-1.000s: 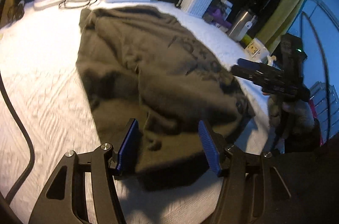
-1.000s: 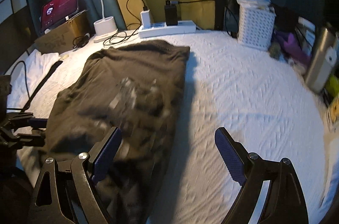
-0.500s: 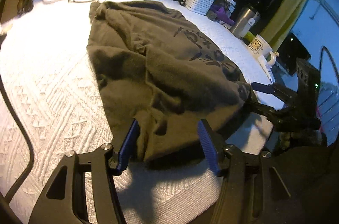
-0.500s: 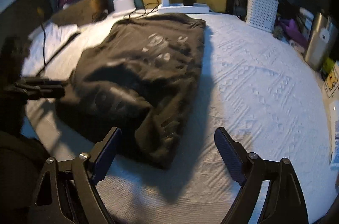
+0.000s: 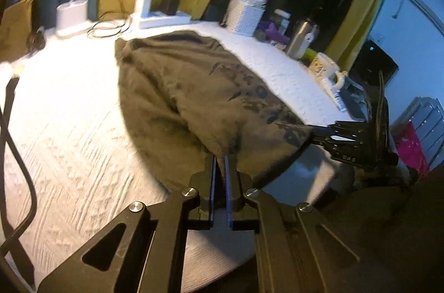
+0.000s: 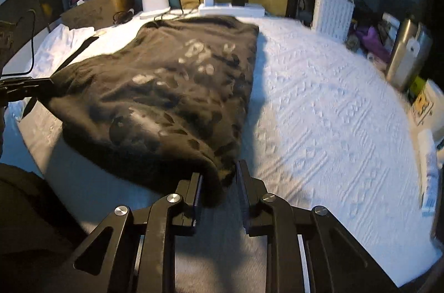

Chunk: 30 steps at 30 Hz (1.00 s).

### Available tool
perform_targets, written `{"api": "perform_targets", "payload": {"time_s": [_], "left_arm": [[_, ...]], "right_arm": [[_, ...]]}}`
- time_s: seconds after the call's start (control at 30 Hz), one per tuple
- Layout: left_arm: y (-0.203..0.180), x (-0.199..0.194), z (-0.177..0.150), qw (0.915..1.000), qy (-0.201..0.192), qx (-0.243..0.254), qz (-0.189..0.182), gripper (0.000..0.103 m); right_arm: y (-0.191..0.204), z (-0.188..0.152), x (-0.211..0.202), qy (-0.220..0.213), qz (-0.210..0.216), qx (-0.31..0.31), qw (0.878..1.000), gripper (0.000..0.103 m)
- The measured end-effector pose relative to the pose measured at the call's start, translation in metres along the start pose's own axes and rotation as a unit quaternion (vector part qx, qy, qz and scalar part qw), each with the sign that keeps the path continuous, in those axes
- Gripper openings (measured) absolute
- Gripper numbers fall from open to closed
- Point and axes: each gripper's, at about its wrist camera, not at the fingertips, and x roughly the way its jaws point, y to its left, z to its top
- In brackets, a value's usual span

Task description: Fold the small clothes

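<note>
A dark olive garment (image 5: 194,88) with a printed pattern lies spread on the white textured cover (image 5: 69,126). My left gripper (image 5: 220,157) is shut on the garment's near edge, and the cloth rises a little into its jaws. In the right wrist view the garment (image 6: 172,88) ends in a bunched near corner that sits between the fingers of my right gripper (image 6: 219,176). Its jaws are closing and the pads press on that bunch. Each gripper shows in the other's view: the right gripper (image 5: 316,130) at the garment's right corner, the left gripper (image 6: 41,83) at its left corner.
Along the back stand a lamp base (image 5: 72,15), a power strip with chargers (image 5: 161,18) and a white basket (image 5: 245,13). A steel flask (image 5: 301,39) and a mug (image 5: 324,65) crowd the right edge. A black cable (image 5: 16,154) runs down the left.
Both grippers have come in over the garment's near edge and closed on it, the left fully. The left one has lifted the cloth slightly.
</note>
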Motion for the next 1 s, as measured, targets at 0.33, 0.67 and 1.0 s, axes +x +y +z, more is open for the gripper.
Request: {"api": "perform_targets", "payload": {"time_s": [0.33, 0.67, 1.0], "left_arm": [[0.013, 0.005, -0.023, 0.9990, 0.039, -0.017, 0.010, 0.004], [0.007, 0.004, -0.023, 0.9985, 0.054, 0.003, 0.010, 0.005], [0.012, 0.003, -0.025, 0.9979, 0.065, -0.009, 0.003, 0.006]], "right_arm": [[-0.013, -0.010, -0.016, 0.005, 0.016, 0.012, 1.000, 0.084], [-0.019, 0.022, -0.003, -0.041, -0.010, 0.043, 0.998, 0.084], [-0.016, 0.002, 0.015, 0.002, -0.022, 0.018, 1.000, 0.083]]}}
